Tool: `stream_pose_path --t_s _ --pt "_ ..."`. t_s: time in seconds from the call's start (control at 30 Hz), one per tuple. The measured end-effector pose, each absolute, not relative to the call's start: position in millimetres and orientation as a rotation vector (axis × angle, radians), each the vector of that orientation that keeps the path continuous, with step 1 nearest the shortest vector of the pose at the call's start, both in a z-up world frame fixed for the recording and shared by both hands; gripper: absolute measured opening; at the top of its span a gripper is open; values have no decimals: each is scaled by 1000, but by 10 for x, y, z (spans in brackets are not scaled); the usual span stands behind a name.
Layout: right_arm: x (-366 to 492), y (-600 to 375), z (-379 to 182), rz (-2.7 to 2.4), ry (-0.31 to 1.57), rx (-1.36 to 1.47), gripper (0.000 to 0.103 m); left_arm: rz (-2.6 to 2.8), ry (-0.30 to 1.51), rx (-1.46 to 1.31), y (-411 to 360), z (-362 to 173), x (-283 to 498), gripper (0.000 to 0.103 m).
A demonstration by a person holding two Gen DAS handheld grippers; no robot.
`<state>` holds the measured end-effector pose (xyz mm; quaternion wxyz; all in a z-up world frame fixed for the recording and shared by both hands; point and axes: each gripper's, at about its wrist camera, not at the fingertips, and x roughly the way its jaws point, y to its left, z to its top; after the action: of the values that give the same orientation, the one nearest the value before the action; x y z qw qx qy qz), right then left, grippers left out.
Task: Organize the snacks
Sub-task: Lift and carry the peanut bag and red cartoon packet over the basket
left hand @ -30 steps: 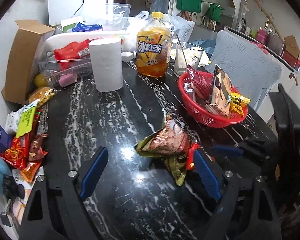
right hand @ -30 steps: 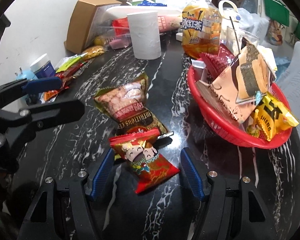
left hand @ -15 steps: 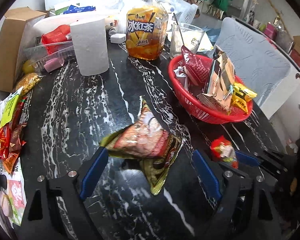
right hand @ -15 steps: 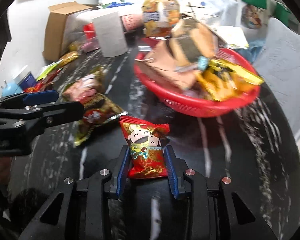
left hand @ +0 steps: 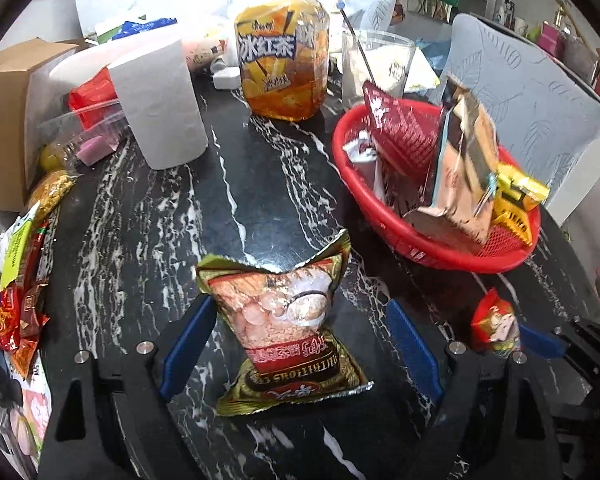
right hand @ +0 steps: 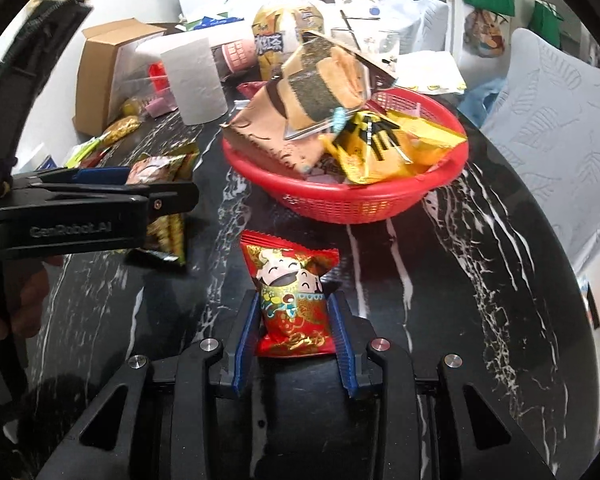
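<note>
My right gripper (right hand: 294, 312) is shut on a small red snack packet (right hand: 290, 296) with cartoon faces and holds it above the black marble table, just in front of the red basket (right hand: 340, 204) full of snacks. The packet also shows in the left wrist view (left hand: 494, 322). My left gripper (left hand: 296, 332) is open, its blue pads on either side of a green and pink snack bag (left hand: 284, 324) that lies on the table. The left pad touches the bag's edge. The red basket (left hand: 384, 216) stands to the bag's far right.
A paper towel roll (left hand: 160, 104), an iced tea bottle (left hand: 282, 56), a glass (left hand: 374, 60), a cardboard box (left hand: 4, 120) and clear containers crowd the table's back. More snack packets (left hand: 18, 280) lie along the left edge. A padded chair (left hand: 532, 92) stands at the right.
My right gripper has closed on the red packet and lifted it toward the basket. My left gripper has moved forward so that the green and pink bag now lies between its open fingers.
</note>
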<state>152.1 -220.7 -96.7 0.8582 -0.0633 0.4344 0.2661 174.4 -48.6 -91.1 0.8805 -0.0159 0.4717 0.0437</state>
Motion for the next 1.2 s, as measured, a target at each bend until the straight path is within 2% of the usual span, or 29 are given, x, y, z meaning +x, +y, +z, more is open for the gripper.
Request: stream_pose_path --t_s 0.1,0.2,0.27,0.93,1.2 --pt "1525 -2216 -967 553 910 -133 35 70 1015 -48 -476 -970 1751 84" --pt "1498 -2202 -962 550 902 -151 35 69 1007 -31 -477 -983 1697 46" --pt "1457 -2173 -963 543 892 -176 35 51 1005 -19 -484 -982 1649 41" --pt "923 -2466 -961 523 931 -71 35 -137 1055 -3 -950 -930 784 40" --pt "740 -2574 -952 502 937 -58 35 -154 1036 29 -1013 -957 733 42"
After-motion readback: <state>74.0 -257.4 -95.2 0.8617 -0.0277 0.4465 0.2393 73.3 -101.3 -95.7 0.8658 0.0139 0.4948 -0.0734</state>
